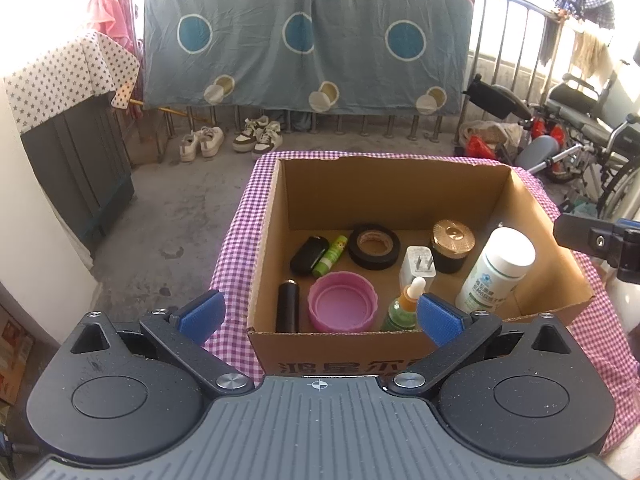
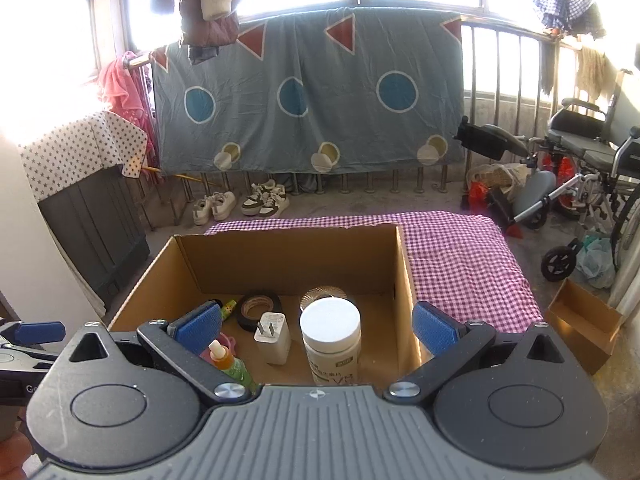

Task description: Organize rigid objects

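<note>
While both the left gripper [image 1: 318, 312] and right gripper [image 2: 318, 326] hung spread and empty, the tall white bottle [image 2: 330, 340] in the cardboard box [image 1: 384, 184] looked easily toppled by a careless reach.

One cardboard box [image 1: 400, 196] holding eight bits: one tape roll [image 1: 374, 246], one pink lid [image 1: 343, 301], one white bottle [image 1: 500, 268], one charger plug [image 1: 418, 270], one dropper bottle [image 1: 404, 306], one gold-lidded jar [image 1: 452, 245], one green tube [image 1: 330, 256], two dark items, one by the tube [image 1: 307, 255] and one near the front [image 1: 287, 306].

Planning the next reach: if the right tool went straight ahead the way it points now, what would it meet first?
Most likely the upright white plastic bottle in the brown cardboard box, centred between the open right tool fingers. Depth is uncertain.
</note>
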Demonstrator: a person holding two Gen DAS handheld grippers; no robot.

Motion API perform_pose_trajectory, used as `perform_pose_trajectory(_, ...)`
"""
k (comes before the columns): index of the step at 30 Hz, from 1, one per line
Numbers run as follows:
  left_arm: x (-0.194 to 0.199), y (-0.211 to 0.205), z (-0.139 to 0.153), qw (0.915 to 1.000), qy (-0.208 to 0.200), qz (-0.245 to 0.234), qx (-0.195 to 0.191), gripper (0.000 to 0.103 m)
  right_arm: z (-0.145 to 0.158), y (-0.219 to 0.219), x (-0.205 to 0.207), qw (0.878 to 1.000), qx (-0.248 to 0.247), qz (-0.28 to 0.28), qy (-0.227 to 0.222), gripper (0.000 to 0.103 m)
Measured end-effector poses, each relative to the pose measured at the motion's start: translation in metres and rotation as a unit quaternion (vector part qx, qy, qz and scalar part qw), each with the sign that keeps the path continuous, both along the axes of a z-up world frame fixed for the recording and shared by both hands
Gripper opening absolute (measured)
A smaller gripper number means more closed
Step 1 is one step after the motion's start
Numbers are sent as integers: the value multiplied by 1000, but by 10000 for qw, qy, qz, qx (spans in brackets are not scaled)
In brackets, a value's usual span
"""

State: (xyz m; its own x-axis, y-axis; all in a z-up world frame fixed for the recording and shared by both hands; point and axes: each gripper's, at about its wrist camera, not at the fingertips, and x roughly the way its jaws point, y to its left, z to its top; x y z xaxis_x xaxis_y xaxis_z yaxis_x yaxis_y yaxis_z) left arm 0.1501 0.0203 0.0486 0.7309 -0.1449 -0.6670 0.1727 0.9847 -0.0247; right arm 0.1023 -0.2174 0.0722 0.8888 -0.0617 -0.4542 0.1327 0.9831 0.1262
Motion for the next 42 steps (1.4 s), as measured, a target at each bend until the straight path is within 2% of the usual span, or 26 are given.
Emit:
perform_pose_trajectory(2, 2, 2, -1, 10000, 6, 13, 3, 103, 0, 2, 16, 9995, -109, 267, 131, 101)
perform_pose_trajectory(6, 5, 4, 1, 10000, -31, 27, 17, 103, -11, 5, 52, 9959, -129, 599, 666, 77)
perform_pose_trajectory(9, 7, 8, 1, 10000, -62, 23, 41, 103, -24, 7, 74, 9926, -215, 627, 1022, 67)
perform_pose_trajectory(19, 14, 15, -4, 10000, -6, 7, -13, 103, -31, 2, 102, 9871, -696, 462, 1364, 65)
perform_pose_trajectory(23, 14, 16, -5, 10000, 8, -1, -22, 103, -32, -3, 108, 9854, -706, 455, 1482, 65)
perform_pose_trajectory(28, 15, 18, -5, 10000, 22, -7, -38, 103, -43, -12, 113, 9813, -470, 582, 1772, 65)
perform_pose_trajectory(30, 15, 18, -5, 10000, 23, -7, -39, 103, -46, -12, 112, 9805, -438, 643, 1805, 54)
perform_pose_trajectory(35, 14, 19, -4, 10000, 32, 13, -45, 103, -41, -14, 111, 9794, -644, 695, 1784, 55)
perform_pose_trajectory(42, 10, 20, -2, 10000, -3, 42, -35, 103, -45, -15, 112, 9735, -818, 753, 2000, 55)
